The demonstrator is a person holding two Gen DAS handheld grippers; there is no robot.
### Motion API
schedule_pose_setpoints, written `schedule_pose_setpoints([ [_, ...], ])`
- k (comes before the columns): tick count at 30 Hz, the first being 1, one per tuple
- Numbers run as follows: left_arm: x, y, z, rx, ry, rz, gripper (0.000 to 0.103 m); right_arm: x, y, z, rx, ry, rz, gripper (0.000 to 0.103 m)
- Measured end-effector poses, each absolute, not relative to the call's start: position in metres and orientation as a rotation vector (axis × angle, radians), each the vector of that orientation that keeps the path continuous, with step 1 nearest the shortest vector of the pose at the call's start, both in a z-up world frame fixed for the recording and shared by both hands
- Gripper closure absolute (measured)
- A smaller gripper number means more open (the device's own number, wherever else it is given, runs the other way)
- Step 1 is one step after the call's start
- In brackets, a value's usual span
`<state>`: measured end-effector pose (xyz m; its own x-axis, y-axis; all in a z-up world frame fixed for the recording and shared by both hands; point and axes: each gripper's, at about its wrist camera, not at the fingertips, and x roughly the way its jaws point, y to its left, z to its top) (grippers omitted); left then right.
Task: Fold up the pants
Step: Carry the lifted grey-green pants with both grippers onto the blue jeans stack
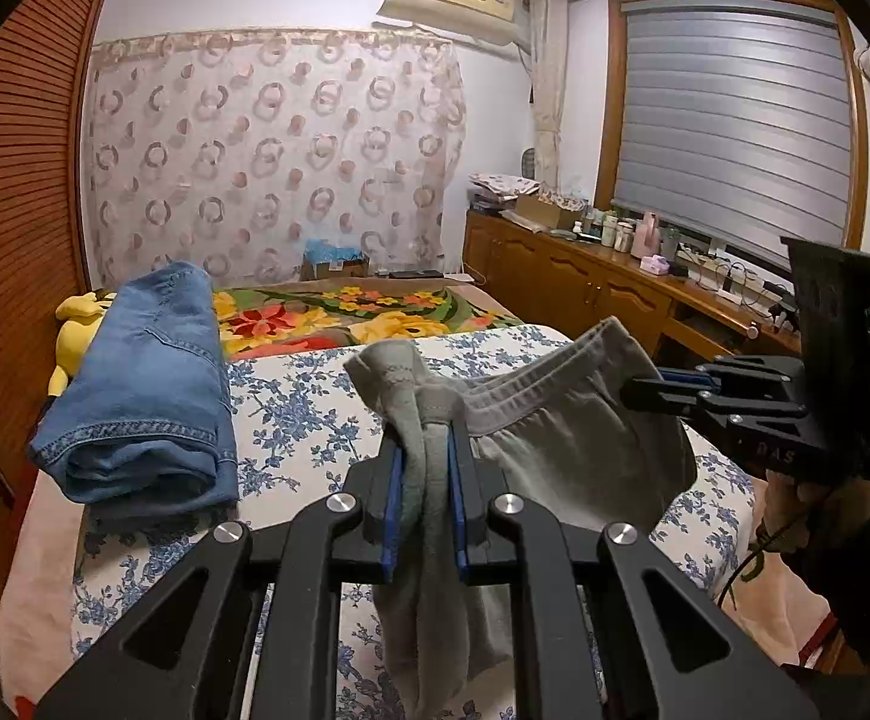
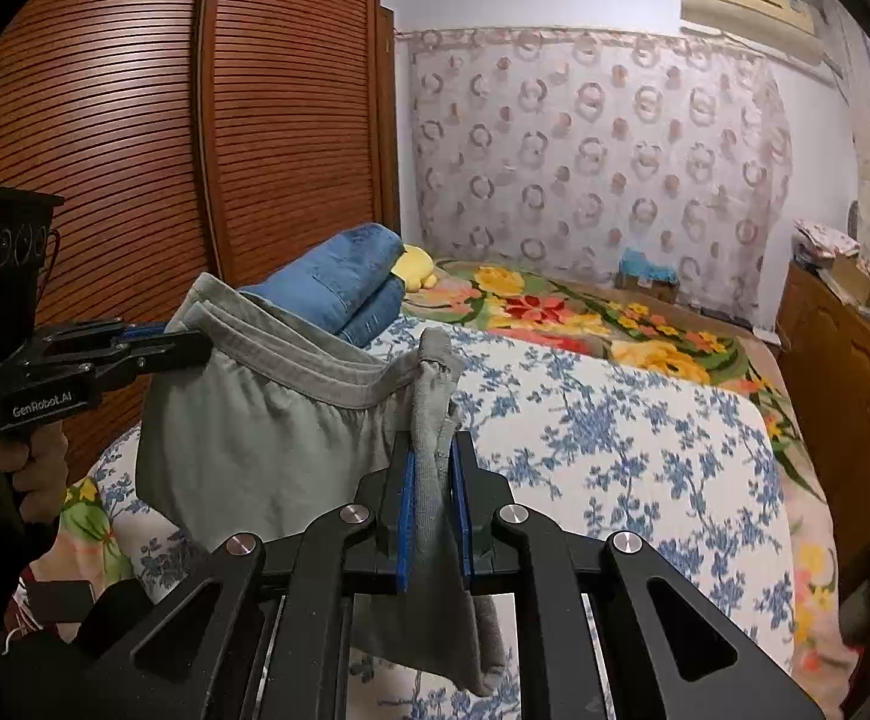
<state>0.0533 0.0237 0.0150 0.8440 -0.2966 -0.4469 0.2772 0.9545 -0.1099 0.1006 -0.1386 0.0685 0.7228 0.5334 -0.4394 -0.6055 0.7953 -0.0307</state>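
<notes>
Two grippers hold one pair of grey pants [image 1: 555, 438] by the waistband, clear of the bed [image 1: 291, 414]. The left gripper [image 1: 426, 468] is clenched on a bunched waistband corner; the right gripper [image 2: 432, 480] is clenched on the opposite corner. The waistband runs roughly level between them, sagging in the middle, opening upward. The legs hang below the grippers, so the long axis appears near vertical; the hems are out of view.

Step in hand, as judged: lifting and spreading the garment before laying it out. The next move calls for laying the pants flat on the blue-flowered sheet [image 2: 615, 450], then bringing one leg over the other. Folded jeans [image 1: 147, 384] lie at the bed's far side by the wardrobe [image 2: 135, 150].
</notes>
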Motion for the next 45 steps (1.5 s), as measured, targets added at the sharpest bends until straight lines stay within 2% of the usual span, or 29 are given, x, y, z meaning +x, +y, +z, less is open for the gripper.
schedule_pose_setpoints([
  [22, 0.08, 0.067, 0.019, -0.063, 0.455, -0.198, 0.089, 0.17, -0.096, 0.071, -0.257, 0.406, 0.725, 0.092],
  [45, 0.14, 0.119, 0.035, -0.058, 0.419, -0.087, 0.089, 0.262, -0.052, 0.093, -0.327, 0.338, 0.794, 0.092],
])
